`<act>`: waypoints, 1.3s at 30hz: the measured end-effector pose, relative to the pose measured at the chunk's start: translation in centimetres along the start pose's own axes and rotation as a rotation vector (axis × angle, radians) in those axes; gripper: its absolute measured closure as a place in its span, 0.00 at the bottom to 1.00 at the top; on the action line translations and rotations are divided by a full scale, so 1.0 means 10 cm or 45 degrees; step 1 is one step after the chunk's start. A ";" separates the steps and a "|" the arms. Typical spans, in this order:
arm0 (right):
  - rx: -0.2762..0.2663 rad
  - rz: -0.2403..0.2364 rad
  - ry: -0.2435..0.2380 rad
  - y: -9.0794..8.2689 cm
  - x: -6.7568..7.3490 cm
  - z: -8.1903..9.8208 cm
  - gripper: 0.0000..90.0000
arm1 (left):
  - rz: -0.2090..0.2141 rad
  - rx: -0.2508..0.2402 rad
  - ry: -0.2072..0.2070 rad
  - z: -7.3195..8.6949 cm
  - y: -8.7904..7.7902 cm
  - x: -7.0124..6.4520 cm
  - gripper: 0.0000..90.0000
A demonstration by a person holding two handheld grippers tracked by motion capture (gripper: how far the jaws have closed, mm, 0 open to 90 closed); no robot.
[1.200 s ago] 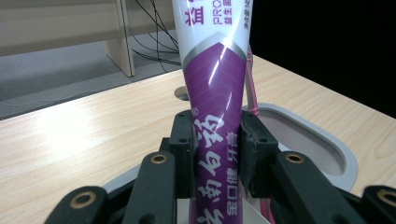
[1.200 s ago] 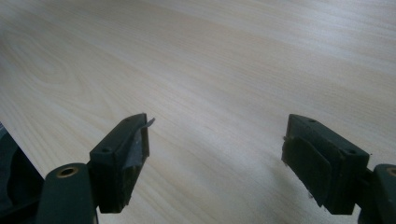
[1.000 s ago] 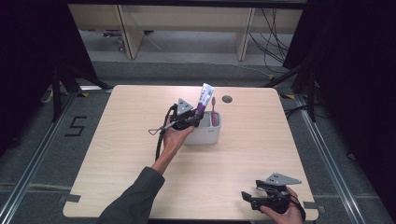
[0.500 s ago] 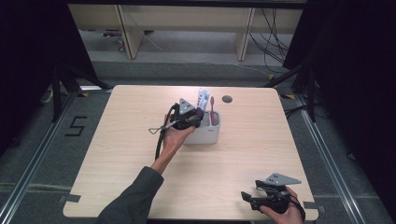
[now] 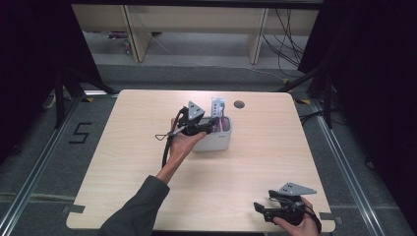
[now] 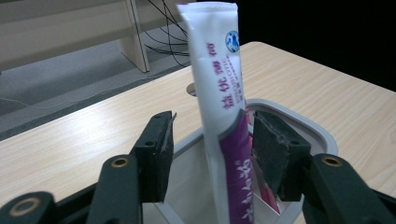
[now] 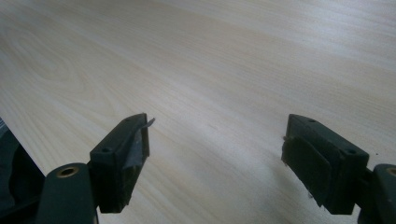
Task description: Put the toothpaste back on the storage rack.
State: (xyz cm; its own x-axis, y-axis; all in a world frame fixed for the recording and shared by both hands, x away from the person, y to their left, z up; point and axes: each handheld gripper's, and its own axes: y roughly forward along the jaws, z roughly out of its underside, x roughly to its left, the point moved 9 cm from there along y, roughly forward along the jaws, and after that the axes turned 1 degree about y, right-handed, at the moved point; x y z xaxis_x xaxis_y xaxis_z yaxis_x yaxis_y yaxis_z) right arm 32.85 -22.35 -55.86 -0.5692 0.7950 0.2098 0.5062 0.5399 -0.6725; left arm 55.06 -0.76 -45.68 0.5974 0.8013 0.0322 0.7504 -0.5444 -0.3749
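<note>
A white and purple toothpaste tube [image 6: 219,84] stands nearly upright in a pale grey container [image 6: 317,133] at the table's middle [image 5: 219,142]. My left gripper [image 6: 212,126] reaches over the container's left rim [image 5: 209,127]. Its jaws have just been opening and now stand apart on either side of the tube; the left pad is clear of it and the right pad is close beside it. A pink item [image 6: 267,198] also sits inside the container. My right gripper [image 7: 217,135] rests open over bare wood near the front right corner [image 5: 260,209], with nothing between its fingers.
A round cable hole [image 5: 239,104] lies in the light wooden table [image 5: 275,147] just behind the container. Beyond the table's far edge stand shelf legs and loose cables [image 5: 287,44]. Metal rails [image 5: 344,162] run along the floor on both sides.
The tube, held high and tilted over the container a second ago, has sunk into it and stands straighter. The left jaws have parted from it. The right hand has kept still.
</note>
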 end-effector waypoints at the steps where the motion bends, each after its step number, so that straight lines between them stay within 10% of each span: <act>1: 0.003 0.002 0.006 0.00 0.00 0.00 0.26 | 0.000 0.002 -0.007 0.00 -0.01 0.01 0.53; 39: -0.006 0.000 0.007 0.01 -0.01 0.00 0.26 | 0.088 0.028 -0.047 -0.02 -0.40 0.00 0.41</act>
State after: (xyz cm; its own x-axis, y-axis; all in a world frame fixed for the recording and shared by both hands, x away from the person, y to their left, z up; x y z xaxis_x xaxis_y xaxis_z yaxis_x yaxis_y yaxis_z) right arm 32.94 -22.36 -55.90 -0.5657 0.7964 0.2140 0.5092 0.5415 -0.6689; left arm 52.17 1.38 -44.04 0.6364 0.7708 -0.0283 0.7011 -0.5934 -0.3954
